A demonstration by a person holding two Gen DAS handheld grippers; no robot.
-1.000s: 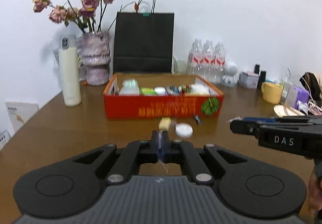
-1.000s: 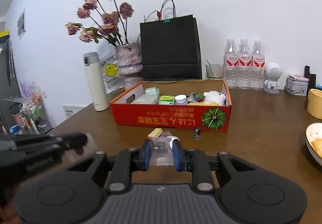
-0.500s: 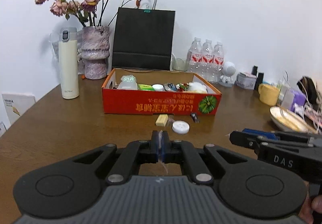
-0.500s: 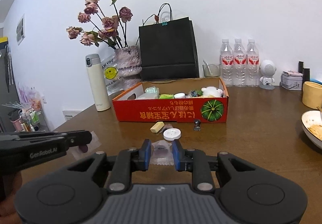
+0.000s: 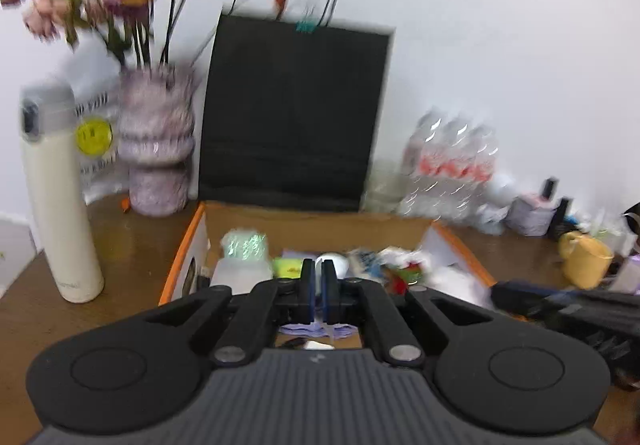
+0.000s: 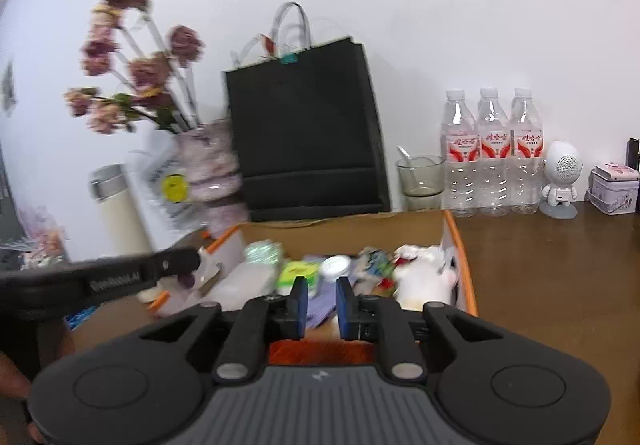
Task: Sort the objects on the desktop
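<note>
The orange cardboard box [image 5: 180, 257] [image 6: 460, 245] holds several small items: a white bottle, a green packet, a white lid, a white plush. My left gripper [image 5: 319, 291] hangs over the box's near edge, jaws almost closed with a thin gap; whether it still pinches the clear plastic bag is unclear. A purple-white bag [image 5: 316, 331] lies just below its fingers. My right gripper [image 6: 321, 303] is part open over the box, a purple bag [image 6: 322, 303] seen between its fingers, apparently lying in the box. The left gripper shows in the right wrist view [image 6: 120, 277].
Behind the box stand a black paper bag [image 5: 292, 113], a vase of dried roses [image 5: 158, 149], a cream thermos [image 5: 56, 205], water bottles [image 6: 492, 153], a glass [image 6: 420, 177] and a white robot figure [image 6: 560, 181]. A yellow mug [image 5: 584, 259] sits at right.
Both grippers have moved forward from the open table to above the box. The loose items in front of the box have gone out of view. The right gripper's jaws look slightly wider.
</note>
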